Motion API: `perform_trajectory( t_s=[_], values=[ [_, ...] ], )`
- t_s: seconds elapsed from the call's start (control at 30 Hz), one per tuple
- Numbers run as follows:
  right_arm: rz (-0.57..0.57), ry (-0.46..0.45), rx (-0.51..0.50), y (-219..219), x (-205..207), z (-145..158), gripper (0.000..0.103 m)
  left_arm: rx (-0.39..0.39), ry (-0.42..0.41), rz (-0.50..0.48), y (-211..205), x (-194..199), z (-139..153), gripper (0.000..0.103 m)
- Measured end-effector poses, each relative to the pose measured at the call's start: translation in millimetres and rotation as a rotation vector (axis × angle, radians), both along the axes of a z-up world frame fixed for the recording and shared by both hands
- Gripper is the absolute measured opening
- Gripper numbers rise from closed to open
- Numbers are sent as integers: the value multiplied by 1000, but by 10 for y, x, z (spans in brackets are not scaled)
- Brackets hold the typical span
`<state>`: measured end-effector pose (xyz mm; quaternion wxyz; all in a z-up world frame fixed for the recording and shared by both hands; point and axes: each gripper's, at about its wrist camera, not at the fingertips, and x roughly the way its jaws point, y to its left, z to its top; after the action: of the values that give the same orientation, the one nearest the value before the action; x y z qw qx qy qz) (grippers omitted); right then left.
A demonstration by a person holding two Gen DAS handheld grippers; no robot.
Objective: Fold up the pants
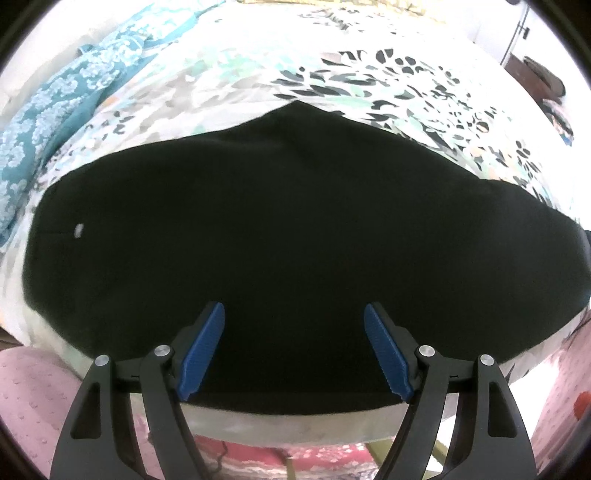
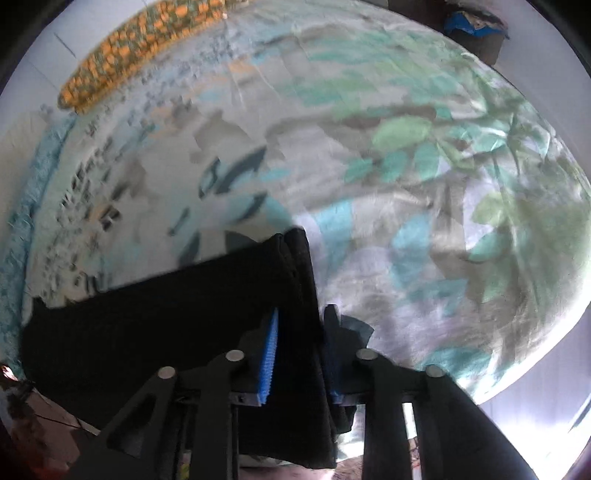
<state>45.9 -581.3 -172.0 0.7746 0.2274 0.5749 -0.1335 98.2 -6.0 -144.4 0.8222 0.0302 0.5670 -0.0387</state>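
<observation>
Black pants (image 1: 258, 229) lie spread flat on a leaf-print bedsheet (image 1: 369, 66), filling the middle of the left wrist view. My left gripper (image 1: 294, 317) hovers over their near edge, jaws wide open and empty. In the right wrist view the pants (image 2: 166, 325) run from the lower left to the centre. My right gripper (image 2: 301, 321) is shut on a folded edge of the pants, which stands up between the blue pads (image 2: 271, 343). The right pad is mostly hidden by cloth.
A teal floral cloth (image 1: 62, 107) lies at the bed's left side. An orange patterned pillow (image 2: 136, 48) sits at the far end. The near bed edge (image 1: 295, 424) shows below, with pink floor covering (image 1: 33, 398) beyond it. A dark object (image 2: 476, 26) stands at the upper right.
</observation>
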Motion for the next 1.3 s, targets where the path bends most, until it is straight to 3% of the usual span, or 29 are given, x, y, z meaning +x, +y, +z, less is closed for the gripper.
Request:
perform_trajectory(
  t_s=[0.03, 0.1, 0.27, 0.3, 0.33, 0.4, 0.5, 0.63, 0.8, 0.93, 1.03, 1.17, 1.3],
  values=[
    [-1, 2, -8, -10, 8, 3, 48, -1, -2, 8, 28, -20, 11, 80],
    [5, 12, -31, -20, 21, -2, 64, -10, 2, 27, 80, -25, 9, 80],
    [69, 21, 57, -45, -22, -148, 65, -31, 25, 76, 151, 12, -26, 80],
    [74, 11, 81, -37, -30, -151, 55, -28, 27, 77, 147, 12, -31, 80],
    [69, 0, 125, -39, -11, -164, 30, -25, 27, 77, 143, 5, -32, 80],
    [37, -16, 219, -99, -29, -156, 17, -16, 25, 72, 129, -7, -25, 80],
    [41, -74, 271, -77, -58, -8, 13, -16, 18, 75, 131, -5, -8, 80],
    [39, -273, 444, 114, -120, 321, 10, -33, 12, 93, 168, 3, 11, 80],
    [92, -505, 713, 827, 6, 632, 10, -66, 12, 118, 224, 33, 15, 80],
    [136, -583, 915, 1646, 321, 630, 10, -89, 2, 134, 287, 31, 32, 80],
    [184, -564, 1040, 2366, 668, 478, 10, -111, -5, 155, 379, 14, 48, 80],
    [251, -466, 1143, 3429, 1074, 142, 10, -148, -24, 203, 553, 10, 82, 80],
    [329, -368, 1185, 4390, 1327, -81, 10, -196, -38, 273, 765, -4, 118, 80]
  ],
)
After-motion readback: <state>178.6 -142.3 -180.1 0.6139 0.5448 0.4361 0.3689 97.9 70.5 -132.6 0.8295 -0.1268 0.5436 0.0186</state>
